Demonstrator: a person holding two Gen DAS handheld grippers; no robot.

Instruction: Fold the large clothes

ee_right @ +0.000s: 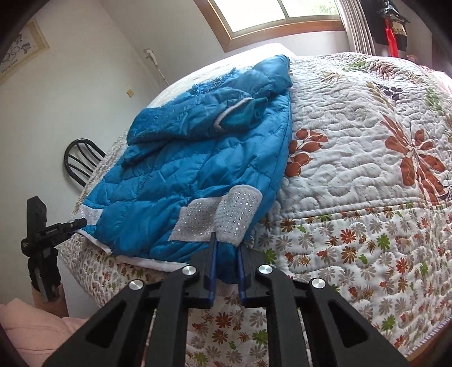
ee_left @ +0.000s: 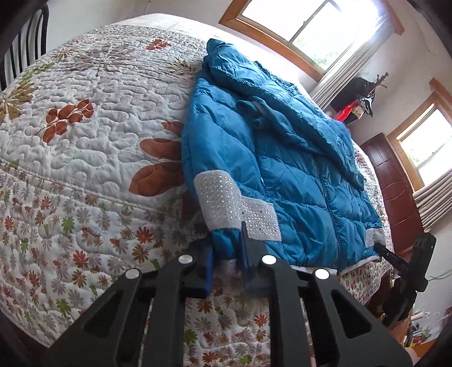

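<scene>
A blue puffer jacket (ee_left: 296,175) lies zipped and front up on the quilted bed (ee_left: 93,146), with its sleeves folded in and white studded bands (ee_left: 223,197) near the hem. My left gripper (ee_left: 226,251) is shut on the blue fabric just below the band at the jacket's near left corner. In the right wrist view the jacket (ee_right: 197,158) reaches toward the window, and my right gripper (ee_right: 226,255) is shut on the blue fabric under the studded band (ee_right: 234,214) at the near right corner. Each view shows the other gripper (ee_left: 381,249) (ee_right: 77,222) at the opposite hem corner.
The floral quilt (ee_right: 353,175) drapes over the bed's near edge. A dark metal chair (ee_right: 82,161) stands beside the bed by the wall. A brown wooden door (ee_left: 392,192) and windows (ee_left: 310,25) are beyond the bed. Pink cloth (ee_right: 34,324) shows at the lower left.
</scene>
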